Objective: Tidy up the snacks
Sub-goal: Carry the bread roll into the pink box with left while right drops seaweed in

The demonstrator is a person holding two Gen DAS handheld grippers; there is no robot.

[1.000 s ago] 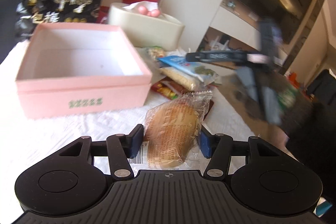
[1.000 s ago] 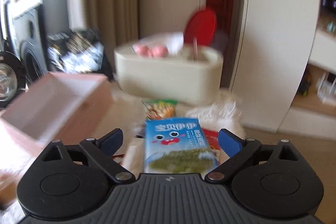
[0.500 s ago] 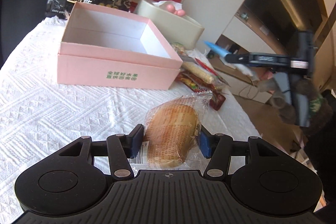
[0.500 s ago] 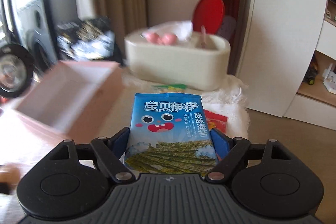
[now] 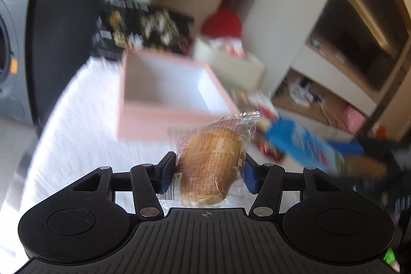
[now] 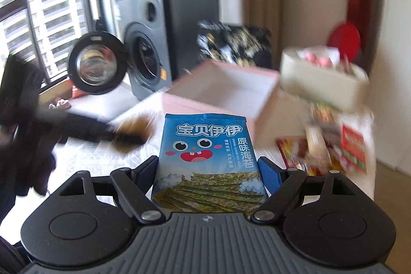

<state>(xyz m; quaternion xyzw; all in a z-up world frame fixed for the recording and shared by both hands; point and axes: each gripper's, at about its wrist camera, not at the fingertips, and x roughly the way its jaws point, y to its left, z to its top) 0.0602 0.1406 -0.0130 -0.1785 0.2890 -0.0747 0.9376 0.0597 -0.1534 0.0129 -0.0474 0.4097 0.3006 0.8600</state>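
Note:
My left gripper (image 5: 209, 171) is shut on a wrapped bread bun (image 5: 212, 158), held above the white tablecloth in front of the open pink box (image 5: 167, 91). My right gripper (image 6: 208, 171) is shut on a blue seaweed packet (image 6: 206, 145), with the pink box (image 6: 223, 94) ahead of it. The seaweed packet (image 5: 300, 143) also shows blurred at the right of the left wrist view. The left gripper and bun (image 6: 133, 130) show blurred at the left of the right wrist view. The box looks empty.
A pile of loose snack packets (image 6: 323, 145) lies right of the box. A cream container (image 6: 321, 78) and a black snack bag (image 6: 233, 43) stand behind it. A washing machine (image 6: 143, 53) is off the table's left. The white tablecloth (image 5: 77, 132) covers the table.
Both grippers have swung left with their snacks. The right gripper now points towards the box, and its seaweed packet has come closer to the left gripper. Both views are motion-blurred.

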